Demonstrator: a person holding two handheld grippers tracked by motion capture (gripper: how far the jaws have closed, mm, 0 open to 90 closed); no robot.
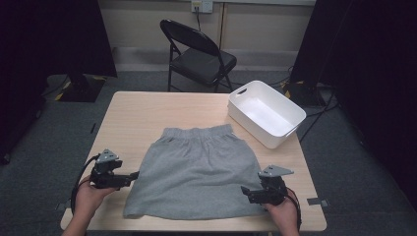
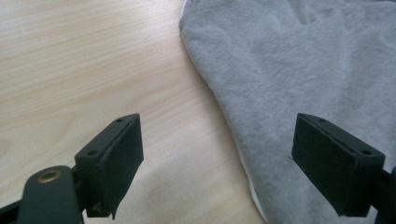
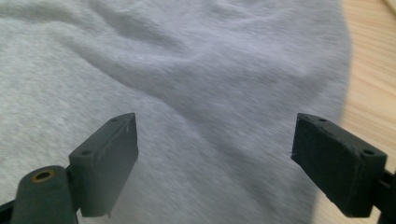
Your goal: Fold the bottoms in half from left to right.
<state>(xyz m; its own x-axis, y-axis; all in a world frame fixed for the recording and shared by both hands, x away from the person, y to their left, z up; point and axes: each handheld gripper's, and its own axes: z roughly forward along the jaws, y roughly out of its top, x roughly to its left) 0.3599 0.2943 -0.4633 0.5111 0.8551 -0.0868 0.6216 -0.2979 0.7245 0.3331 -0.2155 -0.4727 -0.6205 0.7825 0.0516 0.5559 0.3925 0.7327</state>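
A grey skirt (image 1: pixel 195 169) lies flat on the wooden table (image 1: pixel 137 118), waistband toward the far side. My left gripper (image 1: pixel 134 175) sits at the skirt's left edge, held by a hand, and stands open. In the left gripper view the skirt's edge (image 2: pixel 280 84) runs between the wide-apart jaws, with bare wood (image 2: pixel 84 70) to the left. My right gripper (image 1: pixel 244 191) is at the skirt's lower right corner, also open. The right gripper view looks down on grey fabric (image 3: pixel 187 93) between the jaws, and nothing is gripped.
A white plastic bin (image 1: pixel 265 113) stands at the table's far right corner. A black folding chair (image 1: pixel 196 54) is behind the table. The table's near edge runs just below the skirt's hem.
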